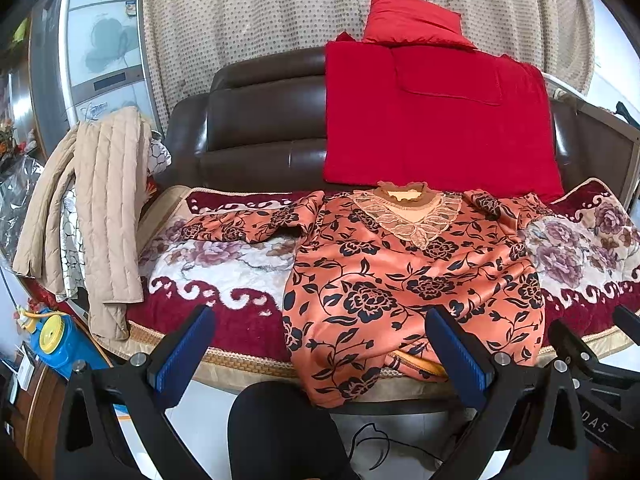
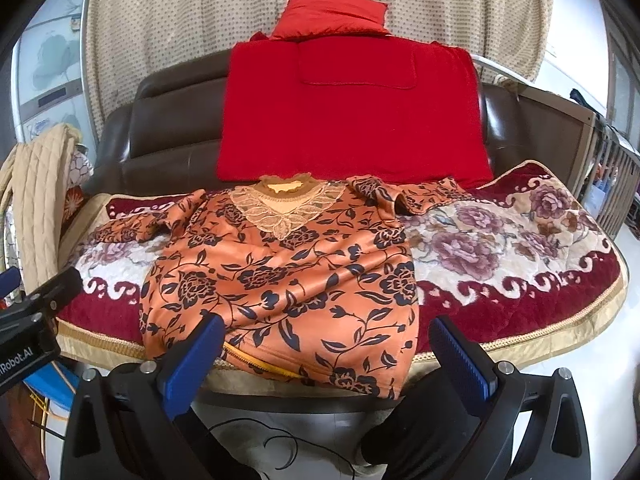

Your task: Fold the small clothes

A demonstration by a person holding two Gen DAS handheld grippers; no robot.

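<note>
An orange top with black flowers and a lace collar [image 1: 408, 276] lies face up on the floral sofa cover [image 1: 224, 272], sleeves spread to both sides, hem hanging over the front edge. It also shows in the right wrist view [image 2: 288, 280]. My left gripper [image 1: 320, 344] is open and empty, held in front of the hem's left part. My right gripper [image 2: 326, 348] is open and empty, in front of the hem's right part. Neither touches the cloth.
A red blanket [image 1: 436, 120] and a red pillow [image 1: 408, 16] lean on the brown sofa back [image 1: 256, 120]. A beige quilted jacket [image 1: 96, 216] hangs over the left armrest. A blue and yellow container [image 1: 52, 340] stands on the floor at the left. A cable [image 2: 280, 444] lies on the floor.
</note>
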